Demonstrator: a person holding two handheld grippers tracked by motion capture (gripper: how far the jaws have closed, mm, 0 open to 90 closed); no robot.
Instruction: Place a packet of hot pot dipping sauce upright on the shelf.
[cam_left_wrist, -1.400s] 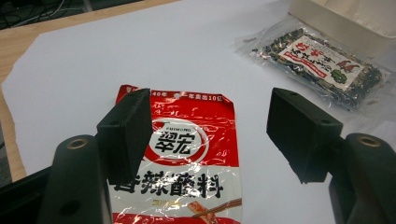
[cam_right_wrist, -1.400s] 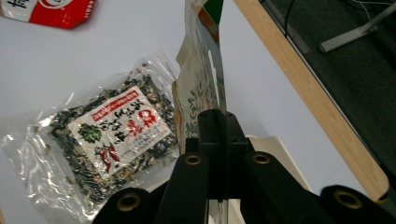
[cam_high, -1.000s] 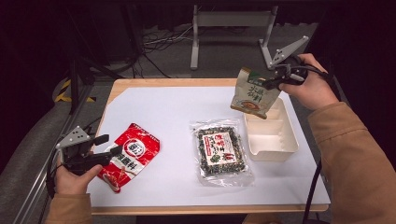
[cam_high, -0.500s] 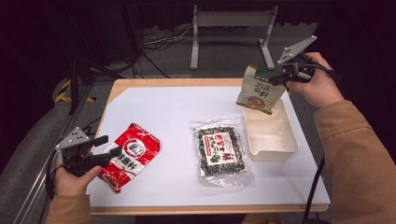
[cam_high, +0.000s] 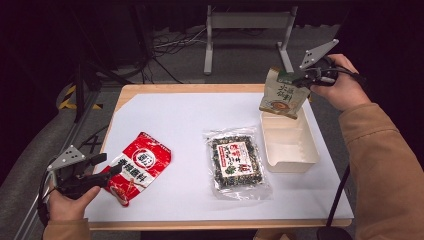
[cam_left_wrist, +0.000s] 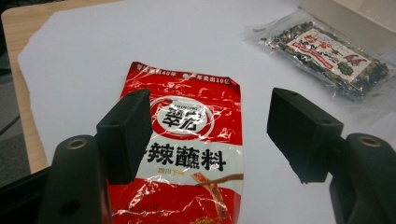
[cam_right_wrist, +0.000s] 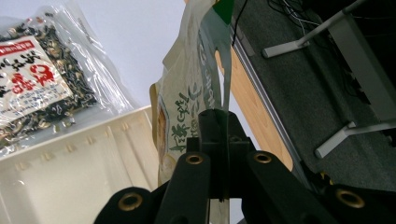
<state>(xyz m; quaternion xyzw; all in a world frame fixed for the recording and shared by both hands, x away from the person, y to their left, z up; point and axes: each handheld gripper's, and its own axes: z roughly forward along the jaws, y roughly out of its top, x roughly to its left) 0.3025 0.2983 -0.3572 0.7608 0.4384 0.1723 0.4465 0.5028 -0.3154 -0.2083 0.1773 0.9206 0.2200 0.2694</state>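
My right gripper (cam_high: 301, 81) is shut on the top edge of a beige and green packet (cam_high: 282, 93) that hangs above the far end of a cream tray (cam_high: 290, 158). In the right gripper view the packet (cam_right_wrist: 187, 107) is pinched between the closed jaws, with the tray (cam_right_wrist: 70, 172) below it. At the table's near left a red sauce packet (cam_high: 136, 166) lies flat. My left gripper (cam_high: 111, 165) stands open at its near edge; in the left gripper view the red packet (cam_left_wrist: 187, 140) lies under and between the spread jaws, untouched.
A clear bag of dark seaweed (cam_high: 236, 162) lies mid-table, left of the tray; the bag (cam_left_wrist: 331, 58) also lies far right in the left gripper view. White paper (cam_high: 190, 125) covers the wooden table. A metal stand (cam_high: 245, 22) is on the floor behind.
My right gripper has carried the beige packet slightly right and away, over the tray's far end. The left gripper has stayed put.
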